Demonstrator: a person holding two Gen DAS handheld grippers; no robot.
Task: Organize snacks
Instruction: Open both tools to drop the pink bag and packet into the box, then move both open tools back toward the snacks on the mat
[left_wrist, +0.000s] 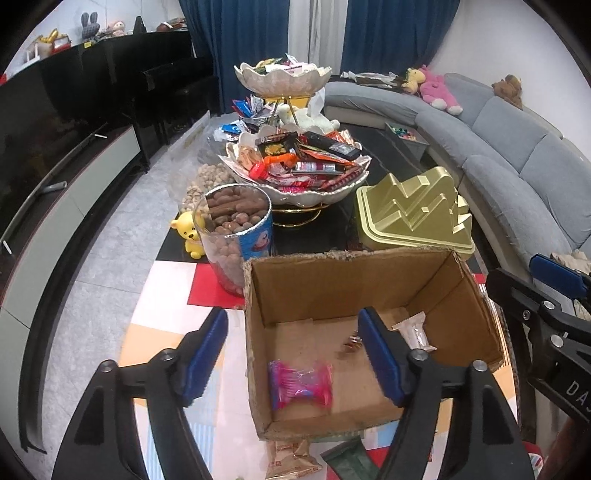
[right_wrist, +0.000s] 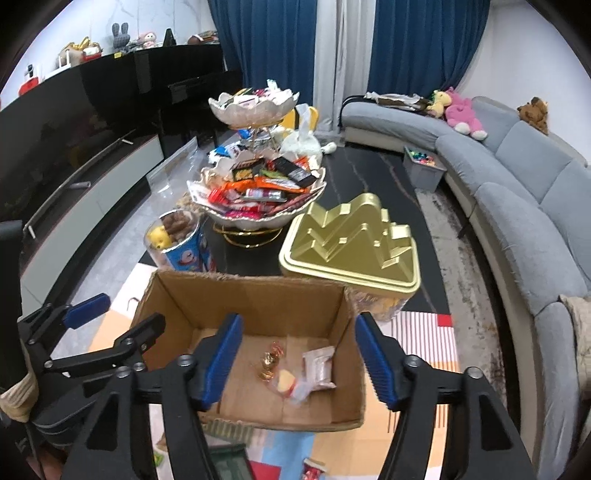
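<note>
Early stage, I'd say. Both my grippers hang over the cardboard box (left_wrist: 369, 291); the left gripper (left_wrist: 293, 354) has jaws wide with nothing between the pads, and the right gripper (right_wrist: 299, 360) is also spread and empty. Already in the box: pink packet (left_wrist: 301, 384), white sachet (right_wrist: 319, 367), gold-wrapped candy (right_wrist: 269, 363), and a clear wrapped piece with yellow inside (right_wrist: 290, 382). Left to do: loose packs on the table in front of the box (left_wrist: 291, 456), and probably the heaped tiered snack bowl (left_wrist: 299, 162) behind it. Most sorting still ahead, by my guess.
</note>
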